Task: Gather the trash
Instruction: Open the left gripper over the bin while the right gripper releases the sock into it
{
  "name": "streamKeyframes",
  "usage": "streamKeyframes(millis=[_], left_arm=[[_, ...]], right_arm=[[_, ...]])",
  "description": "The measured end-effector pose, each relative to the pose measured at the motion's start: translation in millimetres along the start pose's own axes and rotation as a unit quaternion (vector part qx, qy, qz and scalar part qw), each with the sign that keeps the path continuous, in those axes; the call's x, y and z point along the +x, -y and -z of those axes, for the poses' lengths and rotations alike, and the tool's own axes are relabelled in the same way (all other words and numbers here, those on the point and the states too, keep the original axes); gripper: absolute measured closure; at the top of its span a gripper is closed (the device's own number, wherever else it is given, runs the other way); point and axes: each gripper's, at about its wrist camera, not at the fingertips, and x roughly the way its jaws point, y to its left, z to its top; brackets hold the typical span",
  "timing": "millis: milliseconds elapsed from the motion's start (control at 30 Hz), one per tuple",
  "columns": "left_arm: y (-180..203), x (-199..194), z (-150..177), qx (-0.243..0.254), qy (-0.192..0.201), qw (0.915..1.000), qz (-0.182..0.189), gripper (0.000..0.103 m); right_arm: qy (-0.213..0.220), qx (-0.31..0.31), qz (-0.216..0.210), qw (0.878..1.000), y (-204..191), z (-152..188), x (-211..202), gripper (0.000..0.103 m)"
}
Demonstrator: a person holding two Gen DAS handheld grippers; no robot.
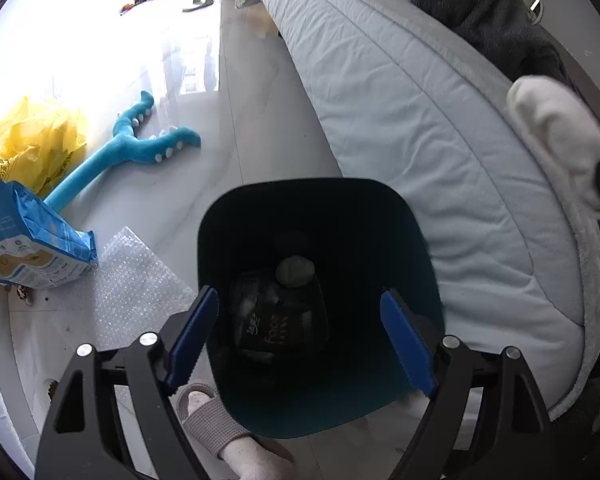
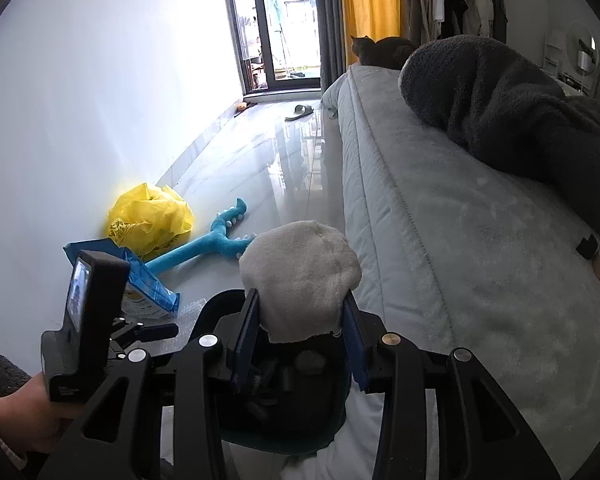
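Right gripper [image 2: 300,334] clenched on a pale fabric wad [image 2: 300,276]; left gripper [image 1: 300,336] released and bare over the dark bin [image 1: 320,412].

The right gripper's blue pads [image 2: 247,340] pressed the wad's lower edge from both sides, the wad bulging up past the fingertips, with the bin's mouth directly beneath it and crumpled wrappers [image 1: 278,320] and a grey ball [image 1: 295,271] lying at the bin's bottom. The left gripper's jaws stood wide, nothing between them, straddling the bin opening from above. Left of the left gripper lay bubble wrap [image 1: 132,280] on the floor [image 1: 260,128], touching a blue packet [image 1: 28,248]; beyond them a teal plush toy [image 1: 132,148] and a yellow plastic bag [image 1: 36,140]. To the right ran the bed [image 1: 420,140], just beside the bin, with a dark blanket [image 2: 520,120] on top.
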Motion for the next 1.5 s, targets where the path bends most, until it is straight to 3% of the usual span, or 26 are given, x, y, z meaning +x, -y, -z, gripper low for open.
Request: streamKeyframes(millis=[300, 767, 1000, 1267, 1500], left_arm=[[-26, -15, 0, -0.018, 0.027, 0.9994, -0.011, 0.016], [-50, -56, -6, -0.022, 0.111, 0.9934, -0.018, 0.013], [-40, -93, -12, 0.011, 0.186, 0.9821, -0.027, 0.008], [-33, -114, -17, 0.029, 0.229, 0.9725, -0.033, 0.007], [-17, -143, -22, 0.041, 0.292, 0.9547, -0.04, 0.007]], right_arm=[[-0.067, 0.0, -0.014, 0.998, -15, 12, 45, 0.063], [-0.155, 0.007, -0.028, 0.987, -32, 34, 101, 0.063], [-0.191, 0.008, -0.027, 0.981, -36, 44, 122, 0.063], [-0.21, -0.011, -0.023, 0.977, -47, 51, 133, 0.059], [-0.209, -0.009, -0.03, 0.977, -42, 51, 124, 0.045]])
